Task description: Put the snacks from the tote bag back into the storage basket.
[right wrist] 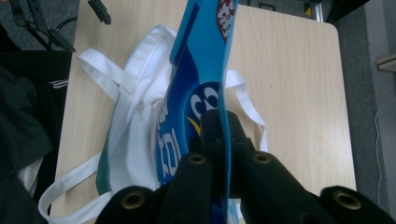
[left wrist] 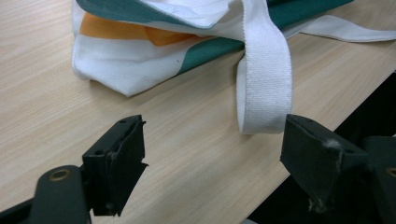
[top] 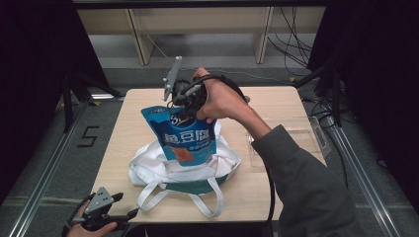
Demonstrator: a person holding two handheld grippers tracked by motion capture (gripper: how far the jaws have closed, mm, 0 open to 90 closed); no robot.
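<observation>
Pouch half out of the tote bag, pinched at its top by the right gripper.

High view: the white and green tote bag (top: 183, 170) lies slumped mid-table (top: 276, 106), its mouth open, and the blue snack pouch (top: 185, 136) stands upright with its lower end inside that mouth; the right gripper (top: 185, 103), hand wrapped over it from above, points down onto the pouch's top edge, forearm reaching in from the bag's right, while the left gripper (top: 121, 210) rests low at the table's near edge, short of the bag's handles.
Left gripper view: its jaws stand wide apart with nothing between them, a white handle loop (left wrist: 264, 88) of the bag just ahead.
Right gripper view: jaws clamped tight on the pouch (right wrist: 201, 70), which hangs over the bag (right wrist: 135, 121).
</observation>
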